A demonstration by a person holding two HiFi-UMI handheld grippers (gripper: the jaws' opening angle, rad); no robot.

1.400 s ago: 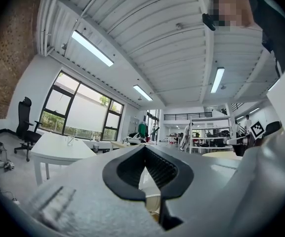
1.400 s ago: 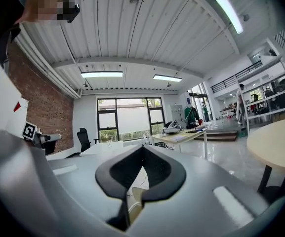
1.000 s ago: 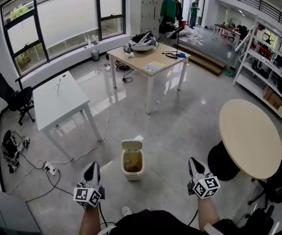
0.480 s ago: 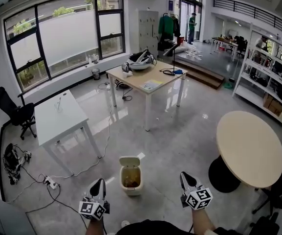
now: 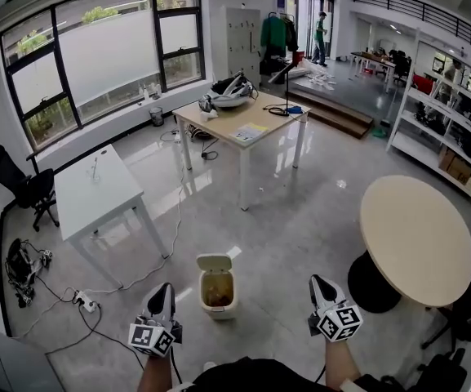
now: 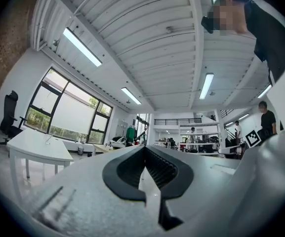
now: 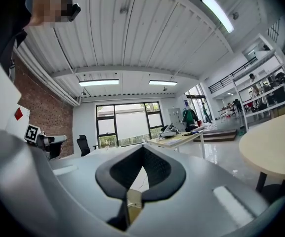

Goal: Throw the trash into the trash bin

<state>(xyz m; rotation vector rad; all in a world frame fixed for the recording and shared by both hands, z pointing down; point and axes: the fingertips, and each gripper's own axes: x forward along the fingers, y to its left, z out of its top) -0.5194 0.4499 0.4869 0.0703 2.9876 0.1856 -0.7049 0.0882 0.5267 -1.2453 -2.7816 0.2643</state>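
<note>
Drifting inward, the left gripper had come closer to the trash bin than a second earlier. On the grey floor the bin stood lid up, at about 2 o'clock from the left gripper and 9 o'clock from the farther right gripper. Both grippers were closed and empty. Brownish trash already lay inside the bin.

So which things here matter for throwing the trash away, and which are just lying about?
Job: small cream plastic trash bin, lid open; left claw and right claw, both shut, empty.
Lying about: white rectangular table; light wooden table; round beige table; black office chair.
</note>
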